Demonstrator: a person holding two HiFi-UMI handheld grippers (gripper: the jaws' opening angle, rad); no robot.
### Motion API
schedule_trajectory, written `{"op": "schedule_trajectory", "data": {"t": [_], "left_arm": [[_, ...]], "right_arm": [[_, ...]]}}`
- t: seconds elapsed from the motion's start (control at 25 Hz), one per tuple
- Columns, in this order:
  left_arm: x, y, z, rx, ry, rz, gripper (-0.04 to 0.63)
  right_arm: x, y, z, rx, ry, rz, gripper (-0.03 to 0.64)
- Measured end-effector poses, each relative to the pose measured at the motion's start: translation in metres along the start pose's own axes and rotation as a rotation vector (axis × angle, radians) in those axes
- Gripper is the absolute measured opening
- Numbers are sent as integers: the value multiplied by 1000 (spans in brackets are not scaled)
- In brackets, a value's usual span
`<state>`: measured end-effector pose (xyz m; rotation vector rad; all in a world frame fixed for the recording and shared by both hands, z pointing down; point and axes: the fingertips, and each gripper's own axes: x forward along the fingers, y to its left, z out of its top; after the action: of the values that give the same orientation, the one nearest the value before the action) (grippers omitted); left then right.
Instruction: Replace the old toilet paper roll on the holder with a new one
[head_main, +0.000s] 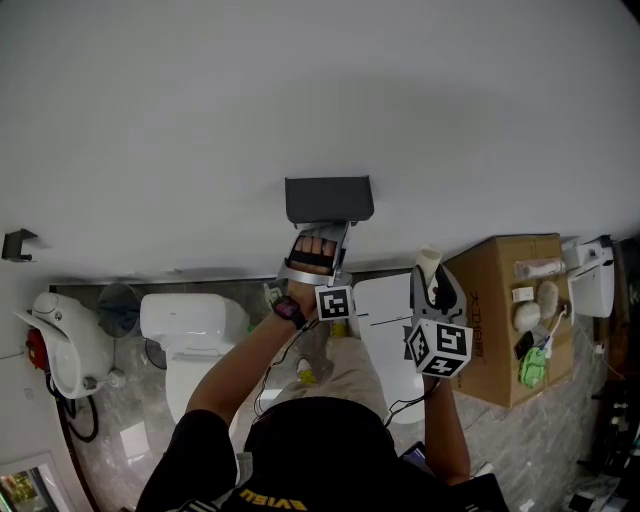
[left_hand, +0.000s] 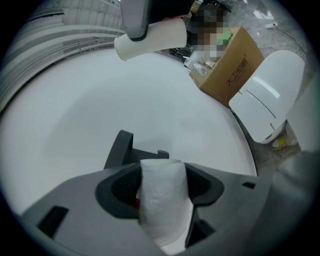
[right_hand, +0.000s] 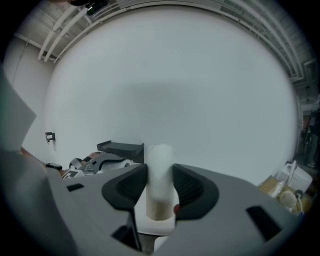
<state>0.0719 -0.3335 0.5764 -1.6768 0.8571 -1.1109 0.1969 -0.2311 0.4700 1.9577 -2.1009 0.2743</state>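
1. The left gripper (left_hand: 162, 176) was clamped on a new toilet paper roll (left_hand: 161, 215), with both jaws pressing its white, embossed sides.
2. That roll was held close up to the dark wall holder (head_main: 329, 199); whether they touched could not be told.
3. The right gripper (right_hand: 160, 184) was closed on the old roll (right_hand: 159, 157), a thin, nearly bare tube.
4. The old roll stood upright, off to the holder's right and near a cardboard box (head_main: 500, 310).

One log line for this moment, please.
left gripper: shut on paper roll, close to wall holder | right gripper: shut on old tube, held aside
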Motion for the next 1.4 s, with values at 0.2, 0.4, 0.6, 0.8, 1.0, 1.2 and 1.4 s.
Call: {"op": "schedule_trajectory", "data": {"t": [0.2, 0.4, 0.6, 0.8, 1.0, 1.2, 1.4], "left_arm": [[-2, 2, -13, 2, 19, 10, 264], [-6, 2, -17, -5, 14, 18, 264], [-7, 1, -17, 20, 7, 25, 264], [-6, 0, -16, 15, -2, 25, 265], [-8, 2, -16, 15, -6, 44, 304], [-21, 2, -14, -11, -15, 45, 300], [-51, 14, -4, -53, -56, 102, 298]], "right_arm": [[-1, 3, 4, -7, -6, -1, 167], [-4, 8, 4, -6, -8, -1, 167], [-8, 5, 6, -3, -14, -10, 167], [-11, 1, 3, 1, -12, -19, 167], [-13, 3, 4, 0, -15, -17, 167], [-17, 3, 5, -2, -18, -16, 167], [-21, 9, 2, -2, -23, -8, 167]]}}
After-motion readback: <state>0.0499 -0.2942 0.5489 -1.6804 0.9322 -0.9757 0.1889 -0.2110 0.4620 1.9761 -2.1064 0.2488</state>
